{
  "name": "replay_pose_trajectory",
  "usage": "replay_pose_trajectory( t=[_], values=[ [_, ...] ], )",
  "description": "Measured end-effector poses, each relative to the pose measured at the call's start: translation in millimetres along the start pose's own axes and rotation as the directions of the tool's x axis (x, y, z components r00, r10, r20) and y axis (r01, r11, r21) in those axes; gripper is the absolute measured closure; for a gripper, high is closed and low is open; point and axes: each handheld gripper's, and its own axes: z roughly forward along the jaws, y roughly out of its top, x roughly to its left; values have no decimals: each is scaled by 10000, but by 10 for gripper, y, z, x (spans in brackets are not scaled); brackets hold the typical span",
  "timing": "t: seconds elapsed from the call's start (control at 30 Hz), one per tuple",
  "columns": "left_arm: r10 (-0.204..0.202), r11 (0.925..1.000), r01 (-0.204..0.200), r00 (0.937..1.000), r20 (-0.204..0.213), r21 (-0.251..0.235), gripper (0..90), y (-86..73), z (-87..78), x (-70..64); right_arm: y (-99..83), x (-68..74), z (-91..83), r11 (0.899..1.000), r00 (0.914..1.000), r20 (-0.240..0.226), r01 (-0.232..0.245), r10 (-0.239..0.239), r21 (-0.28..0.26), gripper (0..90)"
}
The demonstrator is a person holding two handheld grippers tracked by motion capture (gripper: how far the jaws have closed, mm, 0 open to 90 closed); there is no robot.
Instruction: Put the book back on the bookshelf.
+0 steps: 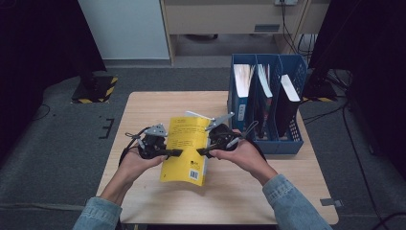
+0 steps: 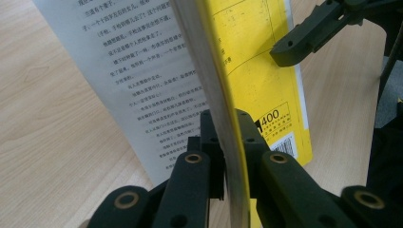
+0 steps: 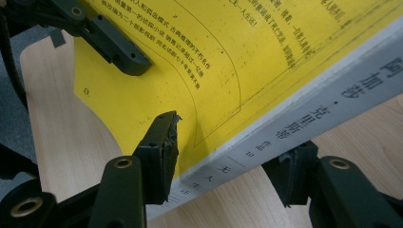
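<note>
A yellow paperback book is held up over the wooden table between both hands. My left gripper is shut on the free edge of its front cover. That cover bends away from the white printed page, and the jaws pinch it edge-on. On the book's other side, my right gripper is shut on the spine: one jaw presses the yellow cover, the other sits under the grey spine, midpoint. Each gripper view shows the other gripper's jaw on the cover.
A blue three-slot file rack stands at the table's right side with books upright in its slots. Bare tabletop lies to the left and at the front. Dark floor surrounds the table.
</note>
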Motion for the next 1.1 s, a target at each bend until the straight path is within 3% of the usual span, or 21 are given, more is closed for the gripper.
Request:
replay_pose_trajectory(
  t=[0.3,0.53,1.1],
  values=[
    [119,9999,-120,9998,-143,-115,849,-1,57,48,64,-17,-14,9997,9995,215,244,-243,-45,478],
    [-123,9994,120,9999,-85,-338,852,-74,131,81,51,-36,0,9996,9994,204,290,-291,51,479],
    [-39,9993,18,9984,-558,-380,859,-73,174,90,156,-48,-84,9986,9979,437,492,-484,-176,492]
  ],
)
